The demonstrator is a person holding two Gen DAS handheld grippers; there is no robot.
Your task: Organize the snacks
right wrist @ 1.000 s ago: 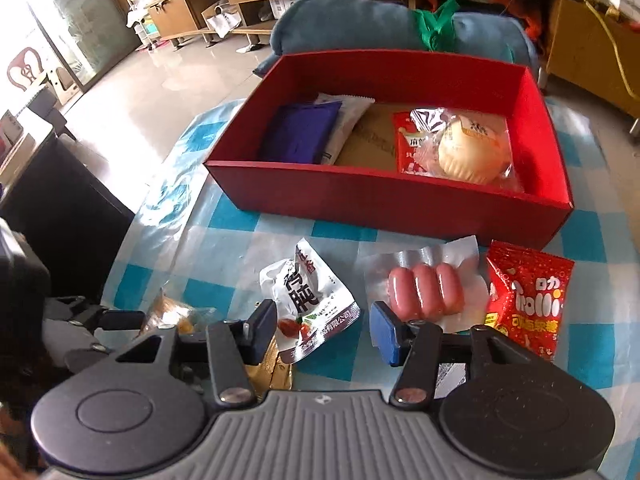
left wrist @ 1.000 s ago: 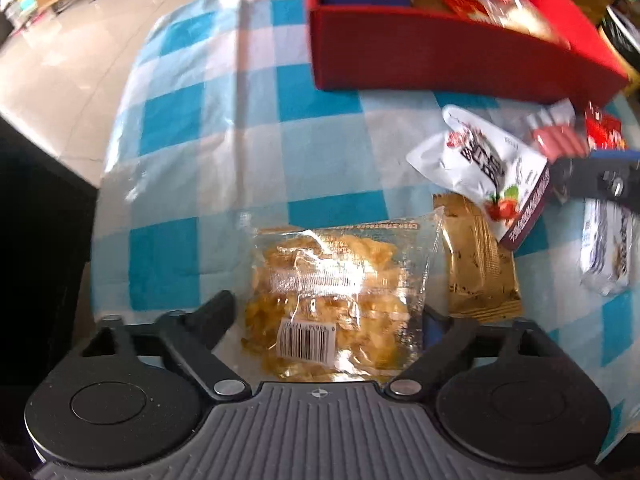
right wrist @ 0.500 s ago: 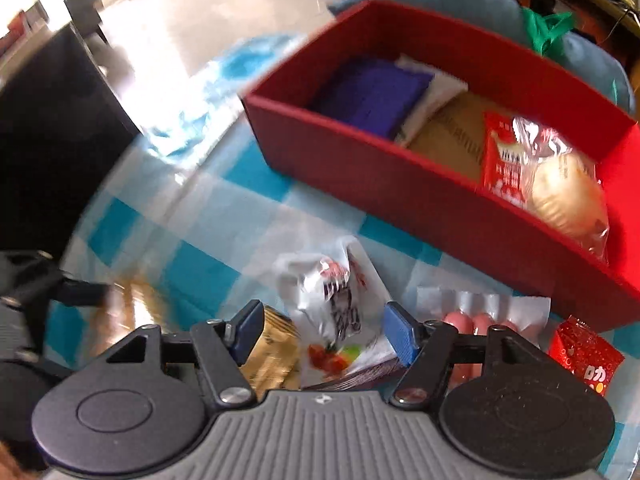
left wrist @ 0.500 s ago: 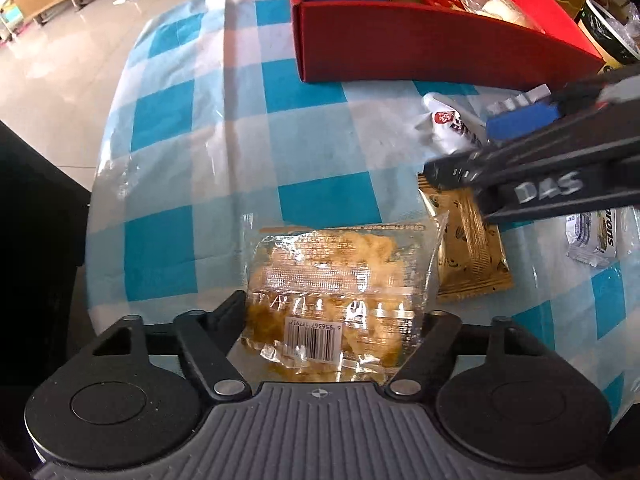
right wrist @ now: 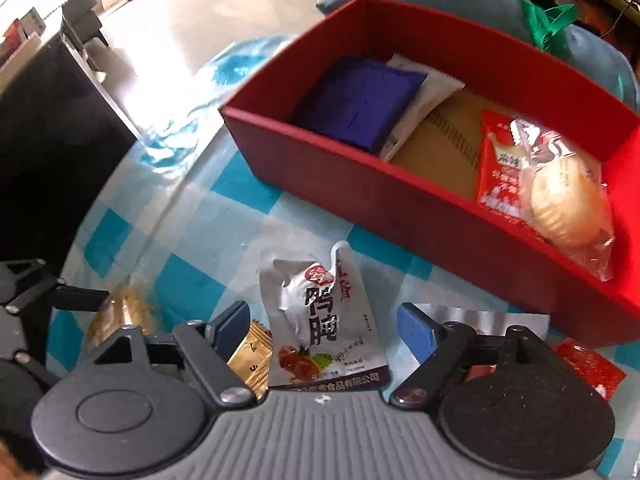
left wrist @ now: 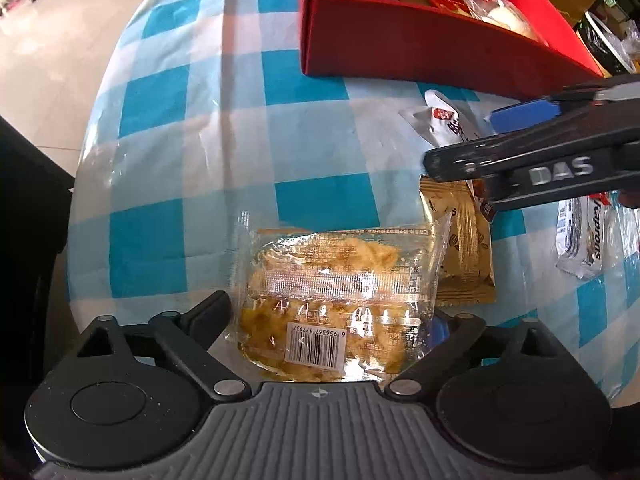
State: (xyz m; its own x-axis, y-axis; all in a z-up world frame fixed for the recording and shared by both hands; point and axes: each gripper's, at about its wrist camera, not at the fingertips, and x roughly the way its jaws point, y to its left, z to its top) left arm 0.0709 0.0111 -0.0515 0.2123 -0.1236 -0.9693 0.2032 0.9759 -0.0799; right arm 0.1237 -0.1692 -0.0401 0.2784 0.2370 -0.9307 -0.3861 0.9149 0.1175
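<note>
The red box point(right wrist: 360, 184) fills the upper right. My right gripper point(right wrist: 320, 324) is opening around the white pouch point(right wrist: 324, 320), low centre, untouched; I should close squarely. My left gripper point(left wrist: 332, 316), spread, brackets the clear pack point(left wrist: 336, 296).

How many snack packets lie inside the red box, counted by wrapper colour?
purple packet: 1
white packet: 1
red packet: 1
clear-wrapped bun: 1
Total: 4
</note>
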